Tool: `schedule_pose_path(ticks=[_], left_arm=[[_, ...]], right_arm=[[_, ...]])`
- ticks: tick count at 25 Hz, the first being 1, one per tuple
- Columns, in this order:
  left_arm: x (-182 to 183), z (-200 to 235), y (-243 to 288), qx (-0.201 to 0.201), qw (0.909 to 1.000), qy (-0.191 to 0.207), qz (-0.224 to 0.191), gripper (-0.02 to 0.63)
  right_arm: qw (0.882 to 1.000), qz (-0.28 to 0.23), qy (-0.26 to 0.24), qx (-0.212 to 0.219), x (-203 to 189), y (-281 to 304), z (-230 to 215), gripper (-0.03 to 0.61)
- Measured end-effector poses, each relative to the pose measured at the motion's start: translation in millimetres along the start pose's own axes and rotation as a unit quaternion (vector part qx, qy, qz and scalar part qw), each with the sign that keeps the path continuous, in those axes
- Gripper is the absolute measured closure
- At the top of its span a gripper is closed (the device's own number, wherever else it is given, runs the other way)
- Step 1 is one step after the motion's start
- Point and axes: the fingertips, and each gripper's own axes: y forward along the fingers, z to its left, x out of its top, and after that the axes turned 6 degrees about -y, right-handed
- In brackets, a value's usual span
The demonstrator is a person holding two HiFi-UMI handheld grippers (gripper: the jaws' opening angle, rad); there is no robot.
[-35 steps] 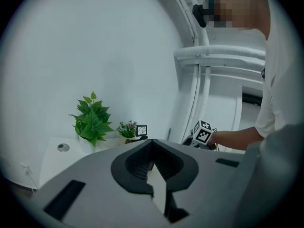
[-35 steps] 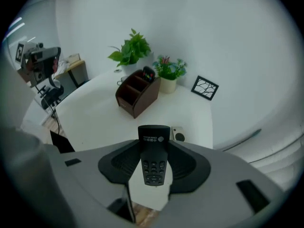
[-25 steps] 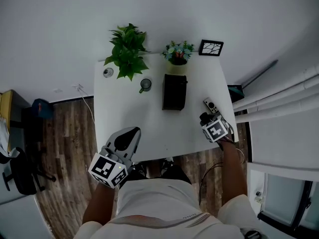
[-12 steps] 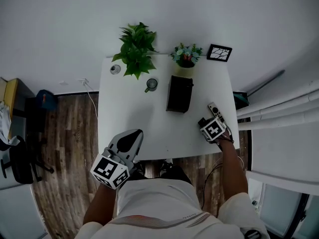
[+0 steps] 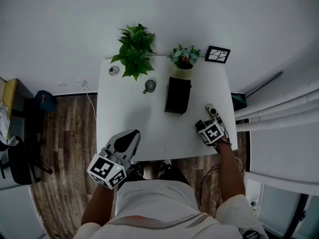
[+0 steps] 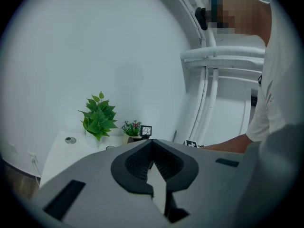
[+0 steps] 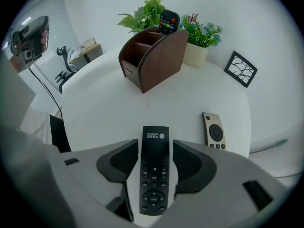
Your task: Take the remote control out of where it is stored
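Observation:
A long black remote [image 7: 154, 175] lies flat on the white table [image 5: 129, 108], between the jaws of my right gripper [image 7: 155, 151]. The jaws have just been opening, and a narrow gap shows on each side of the remote. In the head view the right gripper [image 5: 203, 126] points steeply down near the table's front right. A brown wooden holder [image 7: 154, 56] [image 5: 178, 94] stands mid-table with another black remote [image 7: 168, 22] sticking out of its back slot. My left gripper [image 5: 127, 141] [image 6: 152, 144] hovers at the table's front left edge, jaws together and empty.
A slim pale remote [image 7: 214, 131] [image 5: 213, 111] lies to the right of the gripper. Along the back edge stand a leafy plant [image 5: 134, 49], a small flower pot [image 5: 184, 58] and a picture frame [image 5: 218, 54]. A mug [image 5: 148, 86] sits left of the holder.
My right gripper has sunk a little to the tabletop with the black remote. My left gripper has stayed where it was.

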Motion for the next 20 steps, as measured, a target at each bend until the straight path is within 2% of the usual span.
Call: schedule_pose_path(ticks=[1, 5, 9, 13, 16, 20], left_arm=[[0.3, -0.3, 0.3, 0.0, 1.0, -0.001, 0.001, 0.606], [1.8, -0.7, 1.2, -0.008, 1.0, 0.002, 0.0, 0.606], [6.9, -1.3, 3.1, -0.016, 0.9998, 0.006, -0.001, 0.606], [14.6, -4.8, 6.4, -0.033, 0.9993, 0.016, -0.01, 0.606], [19.1, -6.3, 7.5, -0.038, 0.9989, 0.025, -0.01, 0.606], [23.3, -4.3, 8.7, -0.044, 0.9986, 0.027, -0.01, 0.606]], right_arm=[[1.0, -0.008, 0.005, -0.003, 0.9, -2.3, -1.3, 0.355], [0.998, -0.053, 0.031, -0.025, 10.1, -19.1, -9.5, 0.347], [0.985, -0.148, 0.077, -0.051, 37.0, -61.2, -15.2, 0.348], [0.955, -0.258, 0.125, -0.073, 63.5, -111.8, -12.3, 0.36], [0.93, -0.323, 0.153, -0.088, 74.4, -144.2, -0.3, 0.427], [0.892, -0.403, 0.151, -0.138, 89.8, -183.4, 15.5, 0.493]])
